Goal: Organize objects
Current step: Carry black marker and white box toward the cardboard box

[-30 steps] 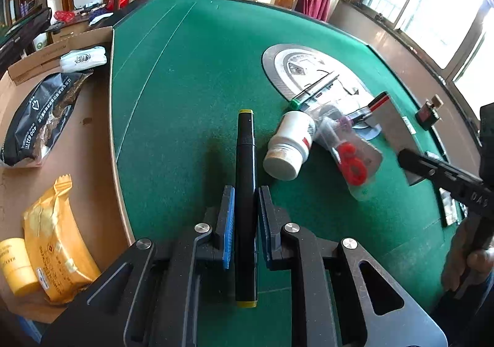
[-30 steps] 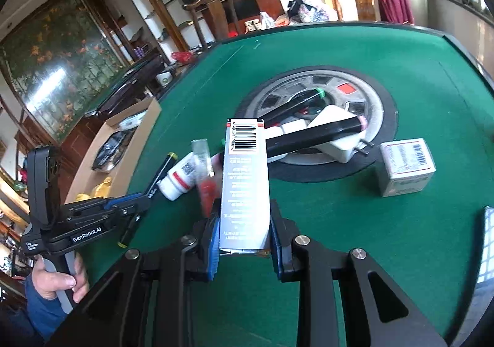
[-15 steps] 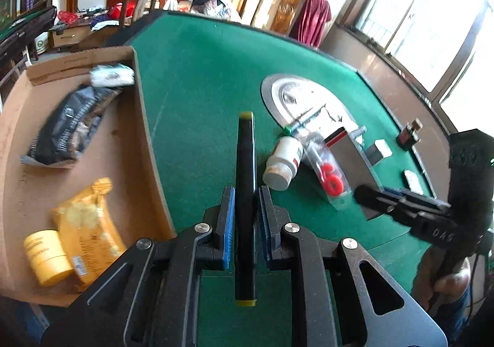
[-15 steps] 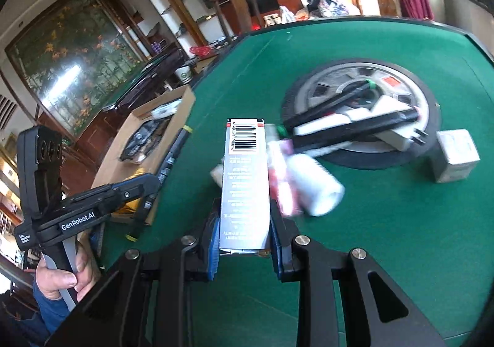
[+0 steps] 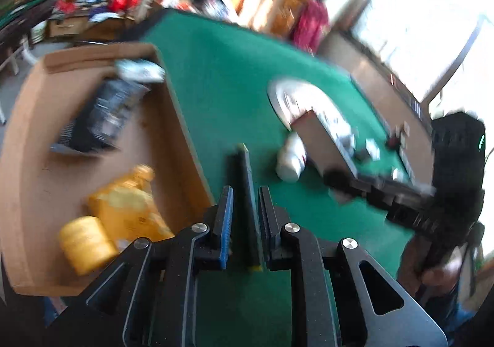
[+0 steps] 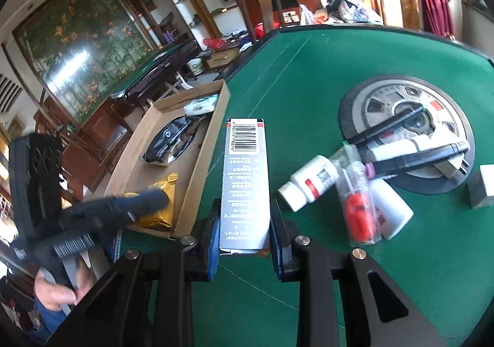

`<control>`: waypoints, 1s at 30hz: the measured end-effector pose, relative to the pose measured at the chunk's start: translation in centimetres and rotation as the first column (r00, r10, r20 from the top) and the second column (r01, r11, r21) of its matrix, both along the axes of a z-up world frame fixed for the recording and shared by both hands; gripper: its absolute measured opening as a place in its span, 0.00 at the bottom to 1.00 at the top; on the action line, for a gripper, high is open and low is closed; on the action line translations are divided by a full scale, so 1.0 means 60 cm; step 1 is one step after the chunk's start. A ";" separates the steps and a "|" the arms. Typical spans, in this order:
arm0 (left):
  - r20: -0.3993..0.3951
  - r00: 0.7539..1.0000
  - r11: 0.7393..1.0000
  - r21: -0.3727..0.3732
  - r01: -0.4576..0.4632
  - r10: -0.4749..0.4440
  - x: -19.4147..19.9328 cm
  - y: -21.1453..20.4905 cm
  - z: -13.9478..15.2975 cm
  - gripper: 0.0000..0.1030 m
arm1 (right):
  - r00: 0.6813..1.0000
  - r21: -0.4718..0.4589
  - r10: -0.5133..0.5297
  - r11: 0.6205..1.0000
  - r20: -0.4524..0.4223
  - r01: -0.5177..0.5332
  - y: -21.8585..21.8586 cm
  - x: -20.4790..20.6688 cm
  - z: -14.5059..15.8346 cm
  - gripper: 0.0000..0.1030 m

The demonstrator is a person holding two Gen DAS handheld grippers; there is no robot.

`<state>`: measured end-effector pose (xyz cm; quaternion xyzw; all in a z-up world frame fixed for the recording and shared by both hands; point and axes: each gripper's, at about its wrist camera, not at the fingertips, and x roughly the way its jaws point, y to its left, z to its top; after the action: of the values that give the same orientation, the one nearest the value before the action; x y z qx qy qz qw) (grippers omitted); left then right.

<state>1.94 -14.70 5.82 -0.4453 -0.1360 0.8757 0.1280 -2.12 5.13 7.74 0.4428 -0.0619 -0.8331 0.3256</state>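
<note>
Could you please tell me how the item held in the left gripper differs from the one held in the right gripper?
The left gripper holds a slim dark marker with yellow ends; the right gripper holds a flat grey carton with a barcode and printed text. The marker is narrow, the carton wide enough to spread the jaws further. Both point forward along the fingers, lifted above the green table near the cardboard box.

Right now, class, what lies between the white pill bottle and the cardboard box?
In the right wrist view, green felt and the gripped carton separate the white pill bottle from the cardboard box.
</note>
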 end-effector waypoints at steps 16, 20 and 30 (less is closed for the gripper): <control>0.107 0.994 0.931 -0.361 0.045 -0.007 -0.072 0.142 -0.082 0.25 | 0.998 -0.087 -0.043 0.995 0.036 0.046 0.096 0.005 -0.030 0.25; 0.078 0.997 0.924 -0.380 0.033 -0.004 -0.065 0.145 -0.085 0.24 | 0.998 -0.104 -0.051 0.993 0.032 0.054 0.107 0.003 -0.034 0.25; 0.028 0.999 0.950 -0.310 0.030 -0.022 -0.047 0.150 -0.081 0.14 | 0.998 -0.119 -0.058 0.991 0.041 0.062 0.122 -0.015 -0.051 0.25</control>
<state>-0.90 -5.72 0.94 -0.4721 0.0075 0.8790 0.0665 -3.01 12.44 4.70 0.4358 -0.1311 -0.8289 0.3253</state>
